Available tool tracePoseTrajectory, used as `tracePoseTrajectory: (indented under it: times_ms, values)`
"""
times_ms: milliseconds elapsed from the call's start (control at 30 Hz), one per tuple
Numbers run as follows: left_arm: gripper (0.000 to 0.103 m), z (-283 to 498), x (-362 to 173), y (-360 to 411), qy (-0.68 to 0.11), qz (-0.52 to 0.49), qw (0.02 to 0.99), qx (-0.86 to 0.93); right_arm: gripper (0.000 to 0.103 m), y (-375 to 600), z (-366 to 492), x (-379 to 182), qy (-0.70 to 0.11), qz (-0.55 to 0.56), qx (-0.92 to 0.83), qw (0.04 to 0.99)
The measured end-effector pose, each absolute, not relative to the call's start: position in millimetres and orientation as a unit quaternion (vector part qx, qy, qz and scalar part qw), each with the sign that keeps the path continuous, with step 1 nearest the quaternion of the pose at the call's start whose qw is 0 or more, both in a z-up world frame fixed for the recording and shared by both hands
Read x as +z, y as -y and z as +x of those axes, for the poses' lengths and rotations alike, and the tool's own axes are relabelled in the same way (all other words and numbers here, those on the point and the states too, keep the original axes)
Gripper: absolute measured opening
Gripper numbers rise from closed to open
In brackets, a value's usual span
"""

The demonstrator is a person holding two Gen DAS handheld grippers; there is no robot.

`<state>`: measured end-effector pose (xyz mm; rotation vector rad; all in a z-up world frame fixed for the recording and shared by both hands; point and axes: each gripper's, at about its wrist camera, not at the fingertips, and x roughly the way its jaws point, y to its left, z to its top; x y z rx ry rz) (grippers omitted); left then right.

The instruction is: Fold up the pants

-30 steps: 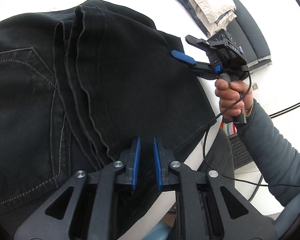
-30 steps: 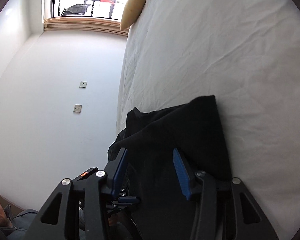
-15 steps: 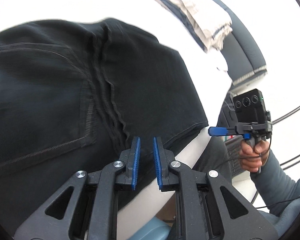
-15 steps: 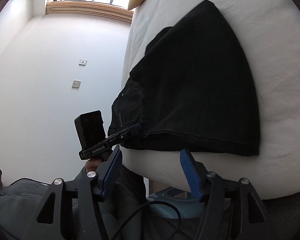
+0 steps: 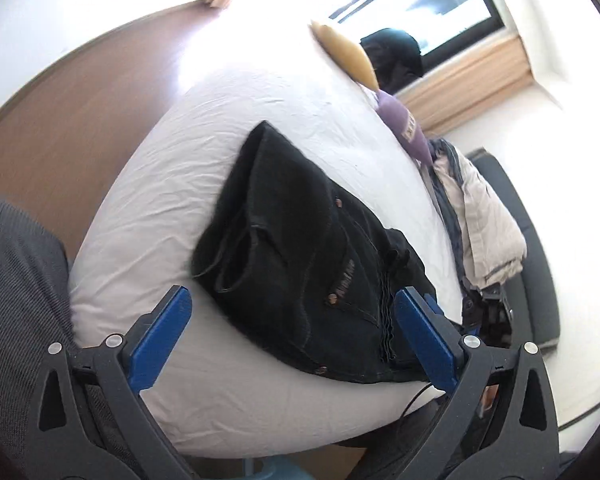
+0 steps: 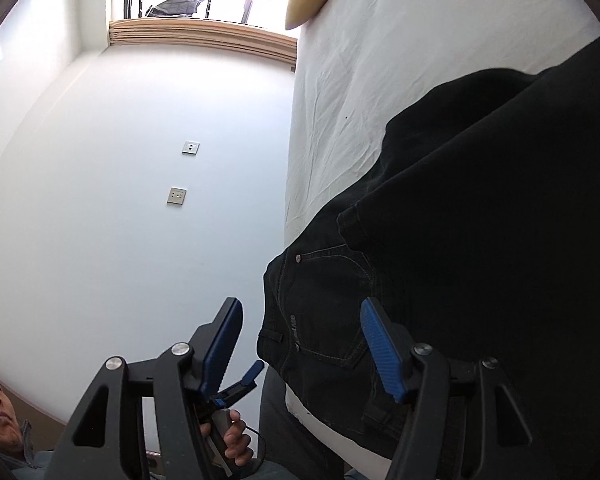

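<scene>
White sheets cover the bed (image 5: 172, 184), which fills most of the left wrist view, with brown floor (image 5: 72, 112) at 10 o'clock and a window (image 5: 428, 4) at 1 o'clock. Black pants (image 5: 300, 252) lie folded into a compact bundle on the bed, near its front edge, running from the middle toward 4 o'clock; a pocket with rivets and a small label faces up. At 12 o'clock a yellow pillow (image 5: 348, 56) rests at the far end of the bed, a purple cushion (image 5: 408, 128) just beside it, and a beige garment (image 5: 488, 220) is piled at 3 o'clock on a dark seat (image 5: 540, 280). The left gripper (image 5: 296, 332) hangs released over the front edge, jaws spread wide to either side of the bundle, touching nothing

From the right wrist view, the pants (image 6: 480, 220) fill 3 o'clock, draped over the bed's edge (image 6: 340, 80), beside a white wall (image 6: 120, 200) with two switch plates (image 6: 177, 195). The right gripper (image 6: 300, 344) is released too, one finger clear of the cloth and the other in front of it, nothing held. The left gripper (image 6: 240, 384) shows small at 6 o'clock in a hand (image 6: 232, 440)
</scene>
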<state>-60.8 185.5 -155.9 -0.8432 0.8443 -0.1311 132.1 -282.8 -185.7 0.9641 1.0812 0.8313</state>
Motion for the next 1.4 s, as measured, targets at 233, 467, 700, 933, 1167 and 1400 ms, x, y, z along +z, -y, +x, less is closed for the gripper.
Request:
tracePoseTrajectory:
  times_ms: [233, 467, 700, 933, 1167, 1400]
  values:
    - [0.102, -48.8, -188.7, -194.6, -0.406, -0.465, 0.783, -0.079, 0.065, 263.3, 133.8, -194.3, -0.485, 0.43, 0.38, 0.661]
    - [0.084, -41.9, -221.0, -214.8, -0.378, -0.544, 0.745, -0.078, 0.065, 275.4, 130.9, -199.1, -0.476, 0.445, 0.373, 0.66]
    - [0.027, -43.7, -251.4, -227.9, -0.384, -0.578, 0.717, -0.062, 0.065, 272.4, 129.8, -212.1, -0.482, 0.452, 0.369, 0.653]
    - [0.011, -48.2, -256.6, -230.0, -0.374, -0.586, 0.716, -0.058, 0.062, 279.4, 129.2, -213.7, -0.486, 0.449, 0.358, 0.659]
    - [0.01, -40.2, -248.0, -222.2, -0.379, -0.569, 0.728, -0.05, 0.046, 286.9, 132.0, -229.9, -0.512, 0.441, 0.326, 0.662]
    - [0.01, -25.3, -202.1, -203.1, -0.383, -0.506, 0.771, -0.051, 0.04, 290.0, 134.9, -241.1, -0.525, 0.437, 0.314, 0.66]
